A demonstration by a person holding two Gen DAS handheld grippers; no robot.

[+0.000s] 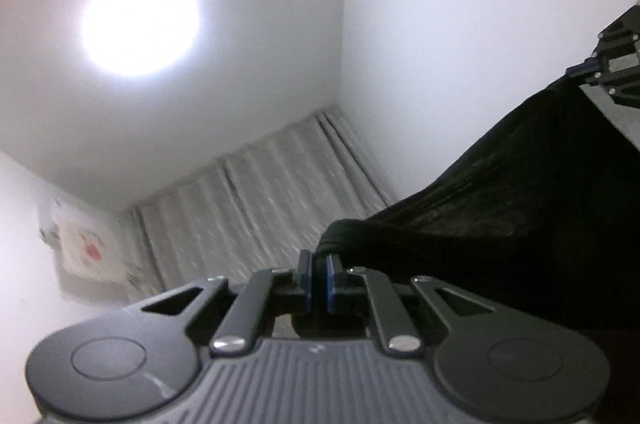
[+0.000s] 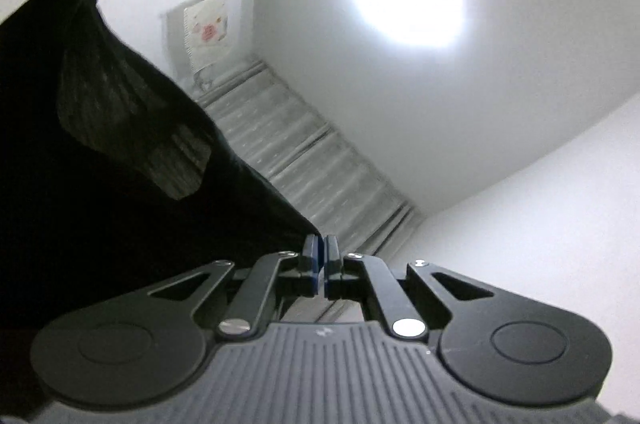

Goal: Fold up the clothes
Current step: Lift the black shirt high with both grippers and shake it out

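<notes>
Black garment (image 1: 520, 216) hangs in the air between both grippers: thin, semi-sheer, light, limp, so it sags. Left gripper (image 1: 319, 278) fingers pinch a bunched edge; right gripper (image 2: 321, 266) fingers fully closed on the opposite edge. Grab corners or hems. Curtain (image 1: 256, 199) far behind.

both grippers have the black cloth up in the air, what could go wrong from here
1. The left gripper pinches only a small bunched corner of the black fabric garment, so it might slip free.
2. The right gripper also grips right at the edge; a tug could pull it loose.
3. The garment sags between them, so it may fold unevenly.
</notes>
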